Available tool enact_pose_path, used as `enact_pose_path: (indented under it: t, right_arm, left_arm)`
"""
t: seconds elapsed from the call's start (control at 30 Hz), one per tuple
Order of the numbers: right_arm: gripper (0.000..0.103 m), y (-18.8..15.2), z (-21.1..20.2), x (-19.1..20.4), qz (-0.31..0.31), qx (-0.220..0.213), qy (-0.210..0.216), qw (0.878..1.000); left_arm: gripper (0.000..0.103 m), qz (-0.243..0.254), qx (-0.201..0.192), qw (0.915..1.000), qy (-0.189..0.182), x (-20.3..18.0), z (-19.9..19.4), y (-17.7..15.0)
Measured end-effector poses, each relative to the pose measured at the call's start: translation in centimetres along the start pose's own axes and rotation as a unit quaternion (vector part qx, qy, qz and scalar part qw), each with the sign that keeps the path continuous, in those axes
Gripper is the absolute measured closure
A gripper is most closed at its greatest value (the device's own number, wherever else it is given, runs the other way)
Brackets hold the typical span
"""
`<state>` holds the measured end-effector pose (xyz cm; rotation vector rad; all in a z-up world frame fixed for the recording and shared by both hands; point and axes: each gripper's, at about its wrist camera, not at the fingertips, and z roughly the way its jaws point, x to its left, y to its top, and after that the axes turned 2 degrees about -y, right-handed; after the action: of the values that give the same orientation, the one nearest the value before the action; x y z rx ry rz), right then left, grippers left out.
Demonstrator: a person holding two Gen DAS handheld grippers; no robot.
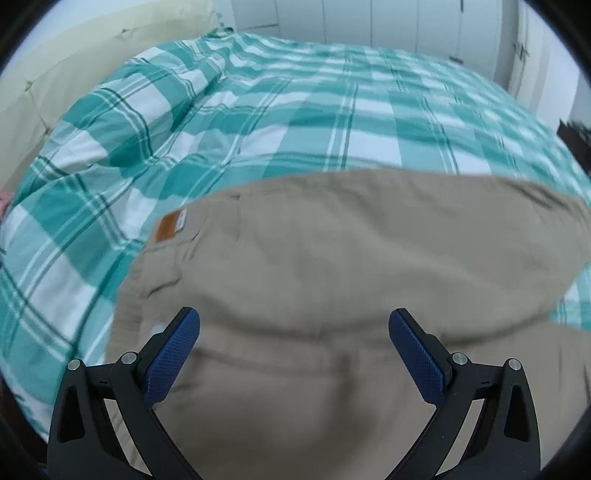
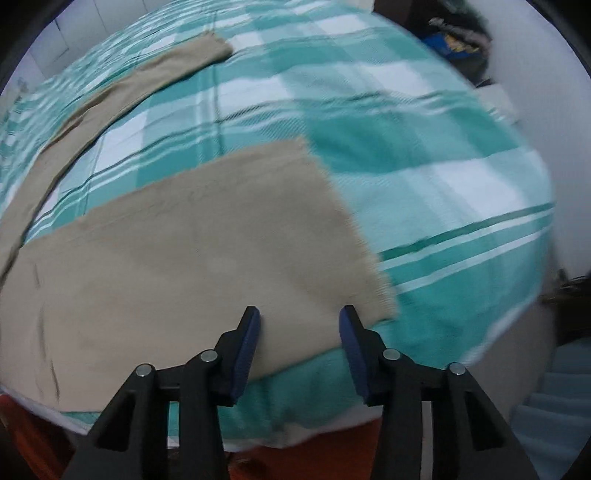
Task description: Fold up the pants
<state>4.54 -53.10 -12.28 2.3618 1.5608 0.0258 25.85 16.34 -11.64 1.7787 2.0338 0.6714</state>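
Beige pants (image 1: 332,258) lie flat on a teal and white checked bedspread (image 1: 295,110). An orange label (image 1: 170,226) marks the waist end in the left wrist view. My left gripper (image 1: 293,314) hovers over the upper part of the pants, open wide, with nothing between its blue pads (image 1: 173,354). In the right wrist view the near leg (image 2: 184,240) ends in a frayed hem (image 2: 354,229), and the far leg (image 2: 122,85) runs off to the upper left. My right gripper (image 2: 300,310) is open above the near leg's hem corner, its pads apart from the cloth.
A cream headboard (image 1: 74,48) and white cupboard doors (image 1: 369,18) stand behind the bed. The bed's near edge (image 2: 295,424) drops to an orange-red floor (image 2: 314,450). A dark pile of things (image 2: 458,40) sits past the far right corner.
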Motion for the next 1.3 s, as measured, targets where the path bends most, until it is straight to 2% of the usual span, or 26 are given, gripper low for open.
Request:
enact_pose_path:
  t: [0.03,0.07,0.1,0.13,0.17,0.23,0.3,0.4,0.47,0.53,0.6,0.67,0.7,0.73,0.8,0.87,0.9,0.93,0.97,1.0,1.03,1.1,1.17,1.23,1.27,1.3]
  right_arm:
    - [0.015,0.5,-0.7,0.1,-0.008,-0.009,-0.058,0.998]
    - [0.013,0.8,-1.1,0.1,-0.016,-0.022,-0.077,0.997]
    - [0.014,1.3,-1.6,0.2,-0.023,-0.036,-0.074,0.996]
    - [0.014,1.8,-1.9,0.2,-0.024,-0.047,-0.050,0.997]
    - [0.015,2.3,-2.0,-0.3,-0.008,-0.046,-0.008,0.999]
    - [0.015,3.0,-1.8,-1.9,0.071,-0.031,0.066,0.995]
    - [0.015,3.7,-1.8,-2.4,0.120,-0.034,0.132,0.983]
    - [0.015,6.8,-1.1,-0.8,0.149,-0.034,0.254,0.955]
    - [0.015,10.9,-0.2,1.8,0.152,-0.041,0.304,0.940]
    - [0.015,15.4,1.2,5.2,0.139,-0.055,0.336,0.930]
    - [0.015,18.8,3.4,8.0,0.145,-0.062,0.330,0.931]
    - [0.015,22.4,6.8,10.1,0.170,-0.061,0.304,0.935]
    - [0.019,23.9,8.7,10.8,0.191,-0.062,0.287,0.937]
    - [0.027,24.7,9.9,11.0,0.202,-0.062,0.281,0.936]
    - [0.031,26.1,12.3,11.2,0.242,-0.068,0.270,0.929]
    - [0.032,27.4,12.9,11.0,0.286,-0.105,0.281,0.910]
    - [0.044,28.0,12.9,11.2,0.289,-0.114,0.286,0.907]
    - [0.068,28.7,13.0,11.5,0.280,-0.118,0.286,0.909]
    - [0.078,29.5,12.8,11.9,0.265,-0.116,0.272,0.918]
    - [0.096,29.8,12.4,12.3,0.253,-0.118,0.264,0.923]
    - [0.097,29.9,11.5,12.8,0.238,-0.127,0.268,0.925]
    - [0.098,29.4,8.3,13.8,0.171,-0.156,0.312,0.922]
    - [0.099,27.5,3.3,16.3,0.042,-0.179,0.371,0.910]
    - [0.099,23.4,-1.6,18.0,-0.097,-0.199,0.391,0.893]
    - [0.099,19.8,-4.5,18.3,-0.178,-0.202,0.398,0.877]
    - [0.099,17.8,-5.7,18.1,-0.214,-0.200,0.400,0.868]
  left_arm:
    - [0.001,-0.003,-0.005,1.0000,-0.001,-0.2,0.5,0.3]
    - [0.001,-0.006,-0.007,1.0000,0.000,-0.4,1.3,0.4]
    - [0.001,-0.005,-0.004,1.0000,0.001,-0.6,2.3,0.3]
    - [0.001,-0.001,0.004,1.0000,0.003,-0.8,3.3,0.1]
    - [0.001,0.006,0.018,0.9998,0.007,-0.9,4.8,-0.5]
    - [0.000,0.018,0.027,0.9995,0.005,-1.1,6.4,-1.5]
    - [0.000,0.015,0.019,0.9997,-0.009,-0.9,7.4,-2.6]
    - [0.000,0.005,0.002,0.9999,-0.012,-0.8,7.5,-3.0]
    - [0.000,0.012,-0.007,0.9999,-0.002,-1.3,7.4,-3.2]
    - [0.001,0.015,-0.012,0.9998,0.004,-1.5,7.4,-3.4]
    - [0.001,0.014,-0.016,0.9998,0.005,-1.4,7.5,-3.4]
    - [0.001,0.013,-0.020,0.9997,0.004,-1.3,7.5,-3.5]
    - [0.001,0.012,-0.023,0.9997,0.003,-1.3,7.5,-3.7]
    - [0.001,0.011,-0.024,0.9996,0.003,-1.3,7.6,-3.8]
    - [0.001,0.009,-0.027,0.9996,0.002,-1.3,7.8,-3.8]
    - [0.001,0.009,-0.028,0.9996,0.003,-1.3,8.0,-3.9]
    - [0.001,0.009,-0.029,0.9995,0.003,-1.4,8.0,-3.9]
    - [0.001,0.008,-0.029,0.9995,0.003,-1.4,8.1,-3.9]
    - [0.001,0.008,-0.030,0.9995,0.003,-1.4,8.1,-3.9]
    - [0.001,0.008,-0.030,0.9995,0.004,-1.4,8.1,-3.9]
    - [0.001,0.008,-0.030,0.9995,0.004,-1.4,8.1,-3.9]
    - [0.001,0.009,-0.029,0.9995,0.004,-1.4,8.1,-3.9]
    - [0.001,0.009,-0.028,0.9995,0.005,-1.4,8.1,-3.9]
    - [0.001,0.010,-0.028,0.9995,0.007,-1.4,8.1,-3.8]
    - [0.001,0.011,-0.027,0.9995,0.008,-1.4,8.2,-3.8]
    - [0.001,0.011,-0.027,0.9995,0.009,-1.5,8.2,-3.8]
